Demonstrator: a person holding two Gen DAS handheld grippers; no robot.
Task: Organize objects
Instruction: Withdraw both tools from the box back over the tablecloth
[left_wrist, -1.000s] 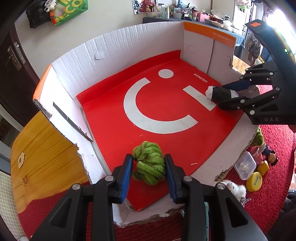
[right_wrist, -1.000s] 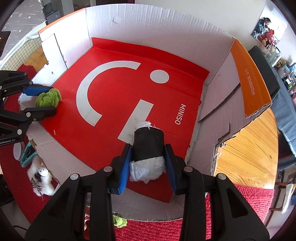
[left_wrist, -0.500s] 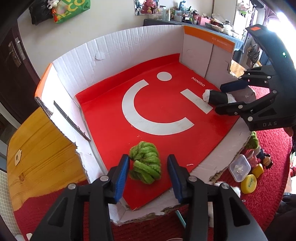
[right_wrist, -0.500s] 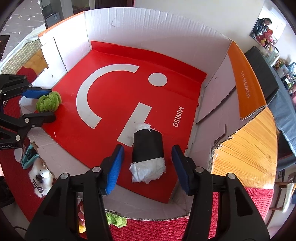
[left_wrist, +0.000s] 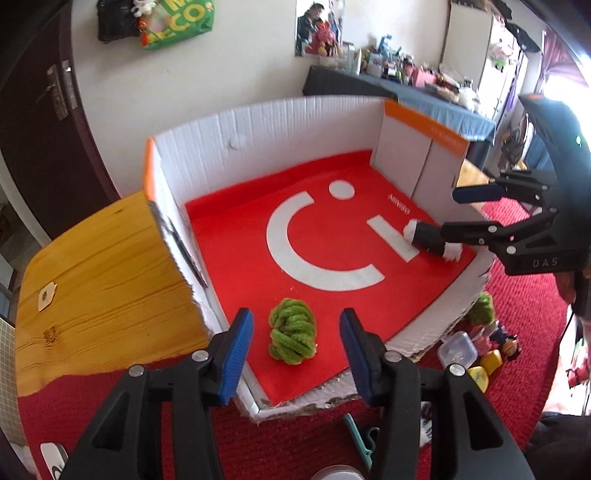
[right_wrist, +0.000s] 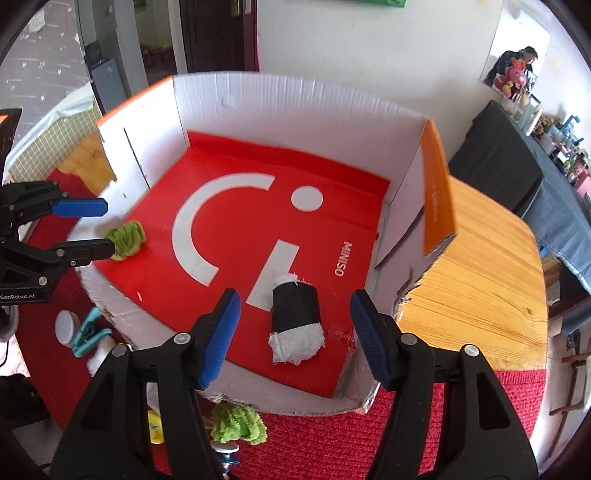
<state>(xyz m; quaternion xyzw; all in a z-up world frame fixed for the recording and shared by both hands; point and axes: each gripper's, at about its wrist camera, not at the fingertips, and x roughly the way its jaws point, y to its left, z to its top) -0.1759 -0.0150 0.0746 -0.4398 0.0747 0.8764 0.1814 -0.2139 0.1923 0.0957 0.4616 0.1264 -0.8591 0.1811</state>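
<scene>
cardboard box (left_wrist: 266, 122) with white walls, orange flap edges and a red miniso liner on the floor: standing on a wooden table (left_wrist: 96, 258) partly covered by a red mat (left_wrist: 517, 314), near wall cut low and ragged. serving, by the look of it, as the collecting bin for the tidy-up.

inside so far, two items only. black roll with white paper stuffing (right_wrist: 295, 317) lying on its side near the front right corner of the liner, over the white stroke of the logo. green chenille knot (left_wrist: 293, 332) lying near the front left corner, well apart from the roll.

right gripper (right_wrist: 295, 325) straddling the black roll, blue pads clear of it on both sides, jaws just opened: released, not grasping. left gripper (left_wrist: 295, 350) likewise spread around the green knot, gaps visible on either side, jaws just opened, nothing held.

judged from that: two drop-offs finished, both claws empty and free for the next pick.

left to do, outside the box on the mat along the low front wall: second green fuzzy piece (right_wrist: 236, 424), small clear lidded tub (left_wrist: 458, 350), yellow bits (left_wrist: 480, 376), teal clip (right_wrist: 88, 332), white fluffy toy, partly hidden. most of the clutter not yet moved, so early to middle of the job.
</scene>
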